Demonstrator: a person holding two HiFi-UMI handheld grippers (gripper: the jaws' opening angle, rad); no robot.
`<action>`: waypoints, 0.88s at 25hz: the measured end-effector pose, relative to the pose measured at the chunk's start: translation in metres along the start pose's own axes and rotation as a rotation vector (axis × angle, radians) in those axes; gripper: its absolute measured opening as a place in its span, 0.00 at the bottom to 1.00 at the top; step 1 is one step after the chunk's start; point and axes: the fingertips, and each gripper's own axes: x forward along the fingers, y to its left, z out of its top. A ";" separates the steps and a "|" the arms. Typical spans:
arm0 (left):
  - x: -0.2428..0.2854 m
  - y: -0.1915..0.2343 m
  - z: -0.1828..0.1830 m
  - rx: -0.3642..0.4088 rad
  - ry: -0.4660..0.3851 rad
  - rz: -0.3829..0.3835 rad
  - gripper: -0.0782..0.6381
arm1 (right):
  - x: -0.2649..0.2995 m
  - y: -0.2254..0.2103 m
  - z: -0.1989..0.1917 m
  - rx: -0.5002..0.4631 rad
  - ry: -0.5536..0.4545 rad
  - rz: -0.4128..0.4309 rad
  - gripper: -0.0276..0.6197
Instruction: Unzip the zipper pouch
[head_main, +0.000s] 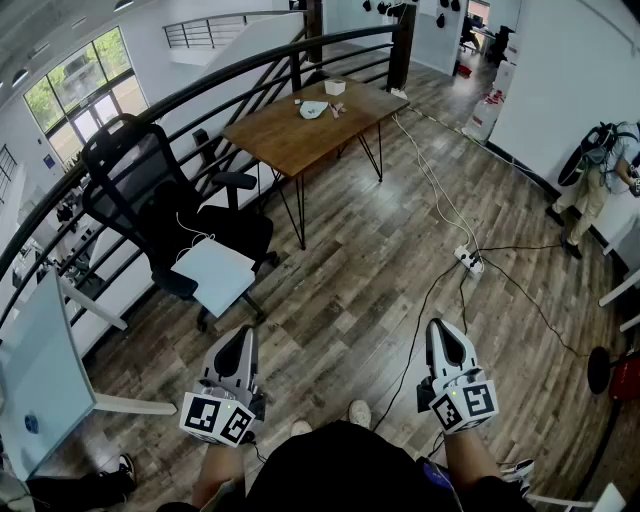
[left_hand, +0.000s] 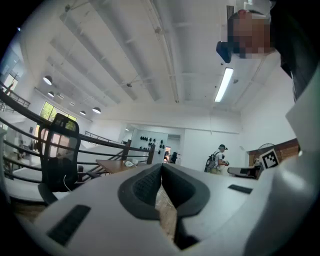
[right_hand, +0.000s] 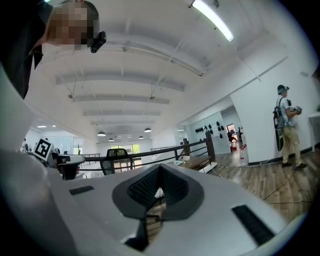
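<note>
- A loft room with plank flooring (head_main: 350, 290) and a black railing (head_main: 200, 90). The wooden table (head_main: 300, 140) stands well ahead of both pairs of fingertips. The pale flat object on it, which I take for the zipper pouch (head_main: 313, 110), lies far beyond their reach.
- I hold the left gripper (head_main: 244, 338) and the right gripper (head_main: 440, 330) low and level. Each has its fingers pressed together on nothing.
- The step in hand, as I judge it, is the approach. I should walk to the table, skirting the office chair (head_main: 170, 210) off to the left of the left fingers and the power strip (head_main: 468, 262) ahead of the right fingers. I should spread the fingers only once near, one pair to pin the fabric, the other for the pull tab.
- Only the head view looks down on the tabletop and the pouch lying there. The gripper views see the table edge-on, yet they alone show the pads meeting along a closed seam, with the ceiling overhead.
</note>
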 end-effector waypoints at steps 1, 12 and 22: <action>-0.003 0.002 -0.002 -0.009 0.004 0.005 0.13 | -0.001 0.001 0.001 -0.004 -0.002 0.000 0.03; -0.002 0.001 -0.006 -0.035 0.008 -0.006 0.13 | -0.001 0.002 0.002 -0.012 -0.007 0.002 0.03; 0.012 -0.017 -0.005 -0.009 0.026 -0.052 0.13 | 0.001 -0.004 0.014 0.033 -0.053 0.022 0.04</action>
